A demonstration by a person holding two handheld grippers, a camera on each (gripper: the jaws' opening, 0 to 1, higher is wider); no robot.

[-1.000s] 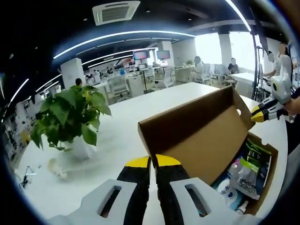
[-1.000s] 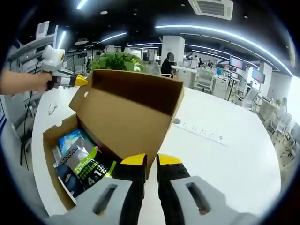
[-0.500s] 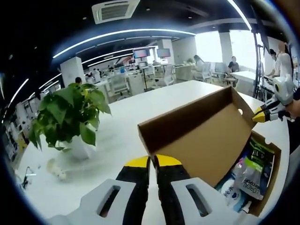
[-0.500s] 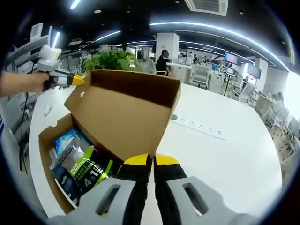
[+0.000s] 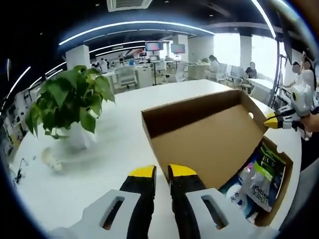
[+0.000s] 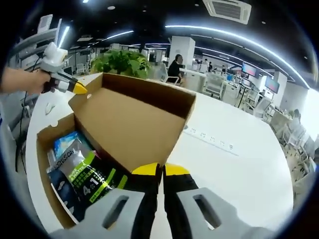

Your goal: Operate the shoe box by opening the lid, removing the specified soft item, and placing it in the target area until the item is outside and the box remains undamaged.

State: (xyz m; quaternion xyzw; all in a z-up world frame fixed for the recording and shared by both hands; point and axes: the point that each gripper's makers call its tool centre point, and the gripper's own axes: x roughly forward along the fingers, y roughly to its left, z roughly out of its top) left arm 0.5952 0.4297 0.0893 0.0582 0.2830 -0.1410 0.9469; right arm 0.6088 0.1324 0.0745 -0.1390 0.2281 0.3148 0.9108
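Spreading across both views, the white table (image 5: 124,144) carries everything; the largest thing on it is the brown cardboard shoe box (image 6: 50,144), standing open with its hinged lid (image 5: 214,144) thrown back and leaning away from the base. In the left gripper view the lid's plain inner face fills the middle right, with the box base (image 5: 286,169) low at the right edge. Inside the base lie soft packets: a dark pouch with green and white print (image 6: 92,181) on top, and a blue packet (image 6: 67,144) beside it toward the far wall; in the left gripper view the same green-printed pouch (image 5: 261,177) lies among them, so the soft item is inside the box, not yet out on the table. A potted green plant (image 5: 70,102) in a white pot stands on the table well apart from the box, at the left of the left gripper view, and its leaves show behind the lid in the right gripper view. A white power strip (image 6: 212,142) lies on the table beyond the lid.

The left gripper (image 5: 157,172) has its yellow-tipped jaws slightly parted with nothing between them, just before the lid's lower edge. The right gripper (image 6: 160,169) has its jaws pressed together, empty, right at the lid's near edge; whether they touch it I cannot tell
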